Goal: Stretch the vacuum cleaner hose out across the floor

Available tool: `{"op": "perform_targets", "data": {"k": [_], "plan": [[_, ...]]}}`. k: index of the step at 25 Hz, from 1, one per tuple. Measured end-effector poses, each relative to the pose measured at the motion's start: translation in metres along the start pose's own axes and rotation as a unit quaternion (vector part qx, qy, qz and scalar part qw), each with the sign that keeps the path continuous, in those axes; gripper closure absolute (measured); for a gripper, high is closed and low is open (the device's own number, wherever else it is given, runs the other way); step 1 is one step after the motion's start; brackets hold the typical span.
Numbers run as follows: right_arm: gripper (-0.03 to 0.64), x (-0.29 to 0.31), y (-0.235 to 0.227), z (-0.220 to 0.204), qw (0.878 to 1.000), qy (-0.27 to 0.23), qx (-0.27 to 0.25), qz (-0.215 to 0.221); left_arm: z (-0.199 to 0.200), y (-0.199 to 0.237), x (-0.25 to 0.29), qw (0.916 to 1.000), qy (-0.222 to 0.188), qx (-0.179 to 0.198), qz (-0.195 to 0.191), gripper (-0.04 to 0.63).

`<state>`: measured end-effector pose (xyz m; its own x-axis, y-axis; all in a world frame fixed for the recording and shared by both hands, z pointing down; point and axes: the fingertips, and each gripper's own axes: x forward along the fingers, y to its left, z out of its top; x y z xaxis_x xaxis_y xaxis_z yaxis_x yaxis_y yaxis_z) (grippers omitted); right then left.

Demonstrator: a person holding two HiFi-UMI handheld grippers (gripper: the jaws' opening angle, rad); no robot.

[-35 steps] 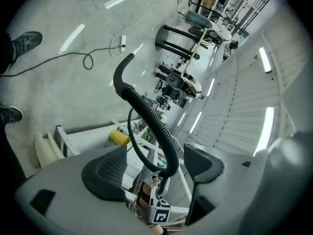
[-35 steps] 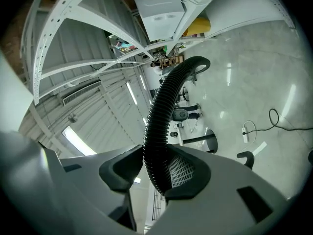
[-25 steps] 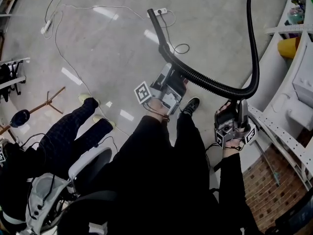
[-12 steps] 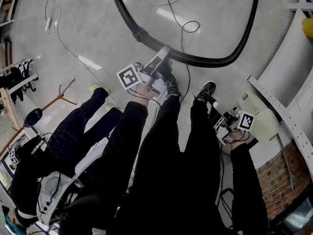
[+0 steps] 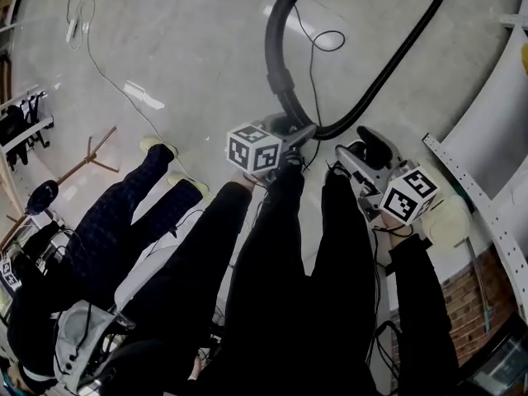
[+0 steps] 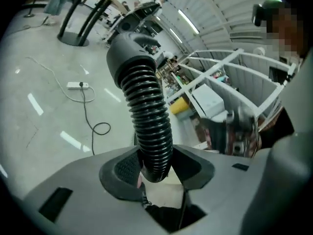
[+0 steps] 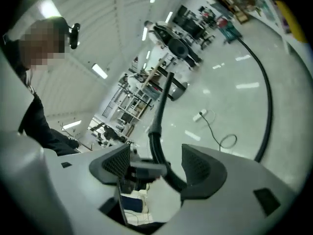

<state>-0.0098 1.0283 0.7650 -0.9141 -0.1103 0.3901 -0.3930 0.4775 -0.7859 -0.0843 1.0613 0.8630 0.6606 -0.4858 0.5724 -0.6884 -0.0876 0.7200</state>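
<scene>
Hose (image 5: 270, 52) loop now swung closer to feet, curving across floor. Left gripper (image 6: 156, 166) jaws closing on ribbed section short of smooth cuff (image 6: 128, 53). Right gripper (image 7: 157, 168) jaws apart, empty. Hose likely light, springy, flexible: take hold on ribs.

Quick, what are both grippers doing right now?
Left gripper: jaws closing on the hose, pads pressing it.
Right gripper: open, holding nothing.

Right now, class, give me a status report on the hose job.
Left claw closing on hose. Right claw open, empty. Hose curved, not stretched. Loose cable nearby on floor.
</scene>
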Motion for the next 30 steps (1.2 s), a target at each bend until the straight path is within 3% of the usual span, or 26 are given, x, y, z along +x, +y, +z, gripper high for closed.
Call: {"op": "perform_targets", "data": {"k": [3, 6, 9, 11, 12, 13, 14, 15, 16, 17, 18, 20, 23, 25, 27, 28, 30], "plan": [[0.279, 0.039, 0.008, 0.057, 0.999, -0.017, -0.016, 0.033, -0.03, -0.016, 0.019, 0.9955, 0.042, 0.085, 0.003, 0.407], [0.202, 0.069, 0.015, 0.093, 0.997, -0.011, -0.008, 0.081, -0.06, -0.028, 0.03, 0.9852, 0.076, 0.153, -0.002, 0.407], [0.181, 0.081, 0.043, 0.105, 0.988, 0.002, -0.071, 0.138, -0.089, -0.027, 0.031, 0.976, 0.101, 0.193, -0.008, 0.407], [0.184, 0.084, 0.054, 0.101, 0.984, -0.001, -0.112, 0.139, -0.103, -0.021, 0.029, 0.9651, 0.118, 0.234, 0.002, 0.407], [0.207, 0.082, 0.06, 0.096, 0.982, -0.006, -0.135, 0.134, -0.11, -0.016, 0.028, 0.9549, 0.13, 0.267, 0.013, 0.407], [0.342, 0.08, 0.066, 0.089, 0.979, -0.01, -0.157, 0.133, -0.118, -0.011, 0.028, 0.94, 0.147, 0.307, 0.028, 0.405], [0.433, 0.077, 0.074, 0.079, 0.975, -0.01, -0.176, 0.136, -0.129, -0.004, 0.028, 0.9212, 0.168, 0.348, 0.043, 0.405], [0.442, 0.076, 0.083, 0.066, 0.971, -0.007, -0.193, 0.14, -0.142, 0.004, 0.028, 0.9021, 0.193, 0.382, 0.055, 0.387], [0.448, 0.077, 0.09, 0.052, 0.967, 0.001, -0.214, 0.14, -0.157, 0.013, 0.025, 0.8882, 0.22, 0.399, 0.062, 0.328], [0.453, 0.081, 0.096, 0.036, 0.961, 0.013, -0.24, 0.136, -0.171, 0.026, 0.018, 0.8829, 0.248, 0.393, 0.069, 0.3], [0.454, 0.087, 0.1, 0.018, 0.953, 0.029, -0.271, 0.129, -0.186, 0.04, 0.007, 0.8858, 0.275, 0.366, 0.078, 0.284], [0.454, 0.103, 0.104, -0.02, 0.933, 0.072, -0.333, 0.115, -0.214, 0.073, -0.029, 0.9046, 0.316, 0.265, 0.109, 0.278], [0.453, 0.134, 0.104, -0.077, 0.91, 0.126, -0.387, 0.083, -0.244, 0.108, -0.092, 0.9291, 0.319, 0.097, 0.16, 0.278], [0.451, 0.159, 0.104, -0.11, 0.894, 0.133, -0.423, 0.069, -0.239, 0.116, -0.122, 0.9485, 0.259, 0.004, 0.182, 0.279], [0.448, 0.181, 0.101, -0.141, 0.879, 0.148, -0.448, 0.07, -0.208, 0.112, -0.141, 0.9702, 0.151, -0.074, 0.174, 0.279], [0.446, 0.19, 0.097, -0.155, 0.872, 0.161, -0.457, 0.071, -0.186, 0.106, -0.147, 0.9781, 0.094, -0.093, 0.161, 0.279], [0.443, 0.207, 0.079, -0.18, 0.853, 0.204, -0.477, 0.063, -0.146, 0.095, -0.154, 0.9861, 0.02, -0.083, 0.142, 0.278]]}}
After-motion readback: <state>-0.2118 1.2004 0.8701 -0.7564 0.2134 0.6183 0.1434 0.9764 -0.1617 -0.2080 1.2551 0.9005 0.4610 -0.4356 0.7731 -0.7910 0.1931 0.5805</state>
